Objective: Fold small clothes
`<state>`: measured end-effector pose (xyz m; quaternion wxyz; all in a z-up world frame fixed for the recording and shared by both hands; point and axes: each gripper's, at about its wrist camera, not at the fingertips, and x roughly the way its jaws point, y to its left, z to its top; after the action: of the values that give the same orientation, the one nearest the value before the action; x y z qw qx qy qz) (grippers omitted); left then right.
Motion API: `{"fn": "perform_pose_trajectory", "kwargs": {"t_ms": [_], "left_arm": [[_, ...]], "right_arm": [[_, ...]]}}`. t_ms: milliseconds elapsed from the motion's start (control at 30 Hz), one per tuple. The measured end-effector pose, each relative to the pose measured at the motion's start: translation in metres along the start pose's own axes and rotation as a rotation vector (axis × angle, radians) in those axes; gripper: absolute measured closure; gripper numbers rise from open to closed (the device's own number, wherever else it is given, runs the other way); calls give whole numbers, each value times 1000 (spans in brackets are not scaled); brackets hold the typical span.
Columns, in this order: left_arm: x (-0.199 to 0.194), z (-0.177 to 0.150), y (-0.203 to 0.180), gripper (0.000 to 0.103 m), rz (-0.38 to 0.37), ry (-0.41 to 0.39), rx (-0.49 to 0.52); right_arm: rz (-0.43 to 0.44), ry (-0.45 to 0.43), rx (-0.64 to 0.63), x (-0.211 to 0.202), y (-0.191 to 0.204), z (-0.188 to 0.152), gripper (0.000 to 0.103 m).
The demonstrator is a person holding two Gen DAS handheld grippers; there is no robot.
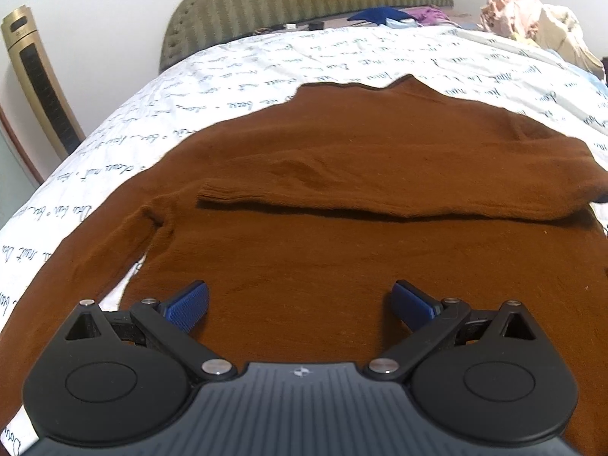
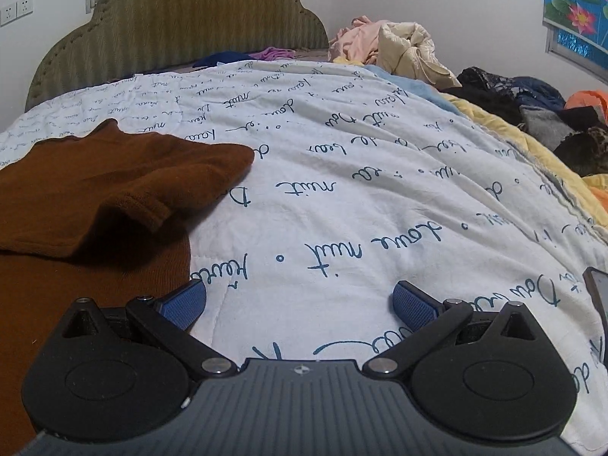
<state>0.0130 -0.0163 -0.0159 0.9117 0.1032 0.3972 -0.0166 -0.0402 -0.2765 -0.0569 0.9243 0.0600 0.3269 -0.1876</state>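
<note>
A brown knit sweater lies flat on the bed's white quilt with blue script. One sleeve is folded across its chest, cuff toward the left; the other sleeve trails down at the left. My left gripper is open and empty, hovering over the sweater's lower body. In the right wrist view the sweater shows at the left with its folded shoulder raised. My right gripper is open and empty over bare quilt, just right of the sweater's edge.
A green padded headboard stands at the far end. A pile of loose clothes and dark garments lie along the bed's right side. A gold tower fan stands left of the bed. A phone edge lies at the right.
</note>
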Motion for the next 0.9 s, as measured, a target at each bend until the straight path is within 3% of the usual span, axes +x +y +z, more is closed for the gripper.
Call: {"fn": "perform_pose_trajectory", "kwargs": {"t_ms": [900], "left_arm": [[-5,1,-8,0,1,-11,32]], "right_arm": [[6,2,9,1,-1,0,0]]}}
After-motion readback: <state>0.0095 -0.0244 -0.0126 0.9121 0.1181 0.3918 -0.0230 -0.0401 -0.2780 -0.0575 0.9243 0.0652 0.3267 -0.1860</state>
